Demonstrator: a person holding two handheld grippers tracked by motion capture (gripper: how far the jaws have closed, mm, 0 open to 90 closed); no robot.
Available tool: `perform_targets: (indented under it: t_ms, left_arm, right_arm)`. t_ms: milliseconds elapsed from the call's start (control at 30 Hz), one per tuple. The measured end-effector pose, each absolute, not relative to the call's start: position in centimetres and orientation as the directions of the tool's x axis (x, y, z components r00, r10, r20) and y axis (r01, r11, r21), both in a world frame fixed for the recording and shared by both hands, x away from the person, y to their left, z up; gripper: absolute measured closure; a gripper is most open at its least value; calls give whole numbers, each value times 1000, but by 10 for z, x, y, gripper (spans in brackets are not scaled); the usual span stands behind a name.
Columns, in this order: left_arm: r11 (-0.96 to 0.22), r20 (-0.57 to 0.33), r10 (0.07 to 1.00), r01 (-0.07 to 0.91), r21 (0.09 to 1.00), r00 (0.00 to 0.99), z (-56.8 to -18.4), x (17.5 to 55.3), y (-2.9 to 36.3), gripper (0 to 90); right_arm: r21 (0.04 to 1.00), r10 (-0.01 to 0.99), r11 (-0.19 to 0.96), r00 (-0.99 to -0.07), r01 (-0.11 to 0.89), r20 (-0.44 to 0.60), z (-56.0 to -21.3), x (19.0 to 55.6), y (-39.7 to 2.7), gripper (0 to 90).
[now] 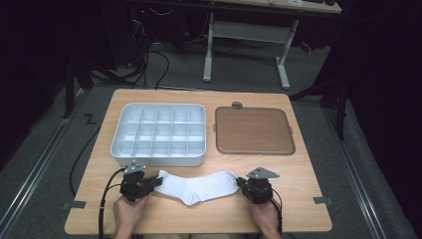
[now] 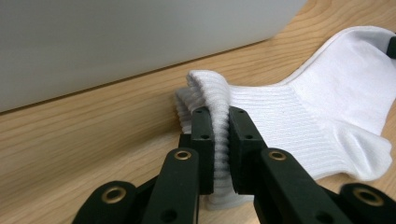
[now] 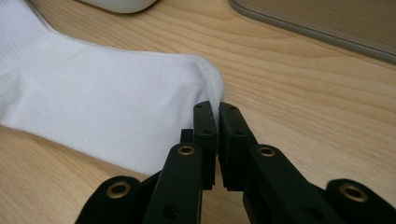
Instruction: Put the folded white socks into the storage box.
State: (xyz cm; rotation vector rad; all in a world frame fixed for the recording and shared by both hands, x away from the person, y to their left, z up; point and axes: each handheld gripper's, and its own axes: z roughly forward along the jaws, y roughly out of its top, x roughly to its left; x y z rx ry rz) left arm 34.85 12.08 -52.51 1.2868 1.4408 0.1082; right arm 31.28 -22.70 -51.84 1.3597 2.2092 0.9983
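Note:
A white sock lies stretched across the near part of the wooden table, heel toward the front edge. My left gripper is shut on its ribbed cuff, which bunches up between the black pads. My right gripper is shut on the toe end, pinching the fabric edge. In the left gripper view the sock runs away to the right, close beside the organizer's wall.
A white compartment tray with several empty cells stands just behind the sock. To its right lies a flat brown tray with a grey rim. A table frame and cables stand on the floor beyond.

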Motion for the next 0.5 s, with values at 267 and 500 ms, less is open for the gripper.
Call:
perform_targets:
  t_ms: [267,500]
  left_arm:
    - [396,-654,713,624,674,254,-528,350,106,822]
    - [358,-625,730,625,693,275,-528,353,92,812]
  right_arm:
    - [726,896,274,-443,631,46,-521,308,-242,869]
    - [724,909,266,-416,637,33,-522,309,-250,867]
